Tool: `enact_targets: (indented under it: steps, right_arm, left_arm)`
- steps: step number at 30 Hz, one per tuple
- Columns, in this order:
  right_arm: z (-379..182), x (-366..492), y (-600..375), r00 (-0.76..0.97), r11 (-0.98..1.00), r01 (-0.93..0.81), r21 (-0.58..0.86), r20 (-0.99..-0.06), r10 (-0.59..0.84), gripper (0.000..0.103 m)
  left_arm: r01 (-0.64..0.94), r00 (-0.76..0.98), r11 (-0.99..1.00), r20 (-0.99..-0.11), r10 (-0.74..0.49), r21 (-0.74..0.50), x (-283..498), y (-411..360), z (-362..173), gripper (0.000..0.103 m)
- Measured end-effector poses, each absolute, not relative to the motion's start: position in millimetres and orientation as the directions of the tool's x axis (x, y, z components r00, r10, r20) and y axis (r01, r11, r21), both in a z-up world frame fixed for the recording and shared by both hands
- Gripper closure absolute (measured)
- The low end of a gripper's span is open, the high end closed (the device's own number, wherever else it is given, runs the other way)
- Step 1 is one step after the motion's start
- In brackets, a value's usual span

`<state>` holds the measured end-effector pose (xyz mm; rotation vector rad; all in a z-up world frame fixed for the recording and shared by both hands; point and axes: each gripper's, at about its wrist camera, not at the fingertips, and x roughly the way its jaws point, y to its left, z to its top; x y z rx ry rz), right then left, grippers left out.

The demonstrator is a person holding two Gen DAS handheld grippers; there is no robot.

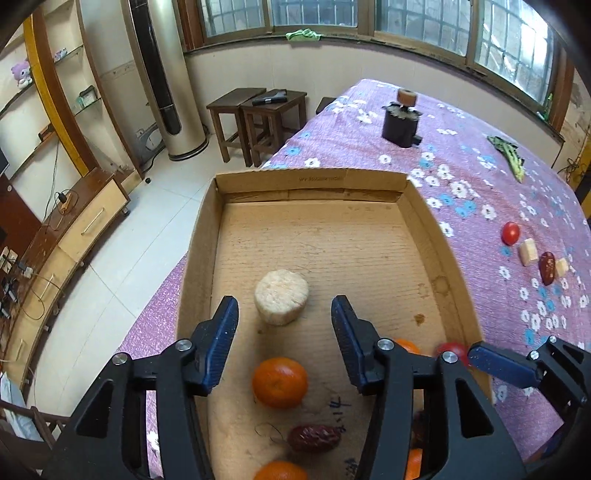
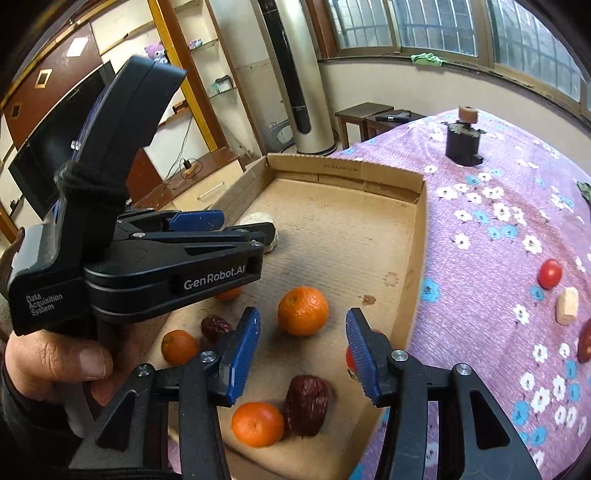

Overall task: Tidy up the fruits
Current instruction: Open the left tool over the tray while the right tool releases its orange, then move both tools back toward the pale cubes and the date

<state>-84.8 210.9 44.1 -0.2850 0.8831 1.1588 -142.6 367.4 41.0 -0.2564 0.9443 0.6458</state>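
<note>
Orange (image 1: pixel 279 382) lies below the open left hand-held gripper (image 1: pixel 284 325).

Barred windows (image 1: pixel 314 14), white tiled floor (image 1: pixel 122 258), wooden stools (image 1: pixel 255 110), tall air conditioner (image 1: pixel 166 74), shelves (image 1: pixel 37 92).

Both grippers (image 1: pixel 284 321) (image 2: pixel 303 334) tilted down — fingers apart

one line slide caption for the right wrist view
Open right gripper above a cardboard tray of oranges and dates, left gripper alongside.
</note>
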Motion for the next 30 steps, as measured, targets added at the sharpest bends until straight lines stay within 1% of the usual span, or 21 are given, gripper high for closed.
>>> enact_targets:
  steps: [8, 11, 14, 16, 18, 21, 24, 30]
  right_arm:
    - [59.6, -77.1, 172.0, 0.172, 0.455, -0.861, 0.226, -0.713, 0.680, 0.052]
    - [63.4, -73.1, 156.6, 0.194, 0.478, -0.848, 0.227, -0.707, 0.680, 0.049]
    - [65.7, -66.9, 141.4, 0.214, 0.506, -0.828, 0.239, -0.701, 0.681, 0.048]
    - [66.1, -64.2, 133.3, 0.222, 0.518, -0.820, 0.244, -0.697, 0.681, 0.048]
    - [67.0, -60.6, 124.9, 0.233, 0.531, -0.811, 0.247, -0.695, 0.680, 0.048]
    - [66.9, -56.6, 115.0, 0.246, 0.547, -0.799, 0.250, -0.693, 0.678, 0.048]
    - [66.3, -53.0, 103.0, 0.261, 0.565, -0.786, 0.251, -0.693, 0.672, 0.045]
    - [61.2, -41.7, 78.1, 0.286, 0.609, -0.748, 0.265, -0.700, 0.655, 0.045]
  left_arm:
    - [-0.582, 0.452, 0.811, -0.804, 0.385, 0.061, -143.2, 340.7, 49.1, 0.052]
    - [-0.558, 0.463, 0.827, -0.802, 0.377, 0.067, -139.8, 329.6, 51.3, 0.052]
    - [-0.541, 0.471, 0.838, -0.799, 0.373, 0.071, -136.6, 320.4, 54.0, 0.052]
    - [-0.534, 0.477, 0.843, -0.798, 0.369, 0.070, -134.7, 315.6, 56.2, 0.051]
    - [-0.527, 0.482, 0.846, -0.794, 0.370, 0.074, -133.7, 311.1, 58.0, 0.048]
    - [-0.518, 0.488, 0.852, -0.791, 0.369, 0.078, -132.8, 304.7, 59.5, 0.047]
    - [-0.504, 0.495, 0.860, -0.790, 0.362, 0.079, -130.2, 297.4, 60.9, 0.047]
    - [-0.477, 0.505, 0.875, -0.790, 0.348, 0.081, -122.9, 284.2, 60.7, 0.047]
